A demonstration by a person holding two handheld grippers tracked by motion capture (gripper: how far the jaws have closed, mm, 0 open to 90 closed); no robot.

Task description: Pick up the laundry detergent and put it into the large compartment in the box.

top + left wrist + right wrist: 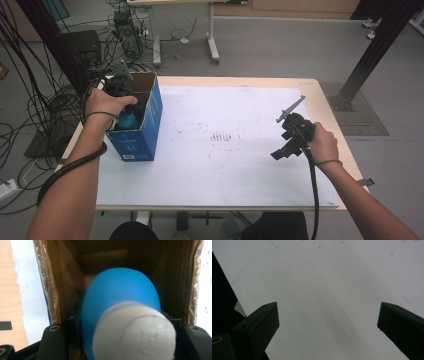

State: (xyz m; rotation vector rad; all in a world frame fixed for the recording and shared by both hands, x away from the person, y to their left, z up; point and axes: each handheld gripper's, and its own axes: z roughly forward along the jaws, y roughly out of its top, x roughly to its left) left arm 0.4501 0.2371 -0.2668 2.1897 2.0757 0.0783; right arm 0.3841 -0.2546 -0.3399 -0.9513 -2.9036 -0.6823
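Left hand-held gripper (pixel 120 340) clamped on blue-white object (pixel 120 305) inside open box (pixel 145 120) | right hand-held gripper (pixel 329 325) jaws apart, empty, above counter (pixel 225 170) | object appears not yet released.

The left forearm enters the high view from the 7 o'clock corner and runs toward 12 o'clock, its hand (pixel 106 103) wrapped over the left gripper (pixel 120 92), which points downward with its cable looping back under the wrist. In the left gripper view the two black jaws stand close on either side of a rounded blue and white object (pixel 120 305) and clamp it between them. The right forearm enters from the 5 o'clock corner, its hand (pixel 323 142) holds the right gripper (pixel 292 136) aimed toward 9 o'clock above the surface, and the right gripper view shows its jaws spread wide apart with nothing between them.
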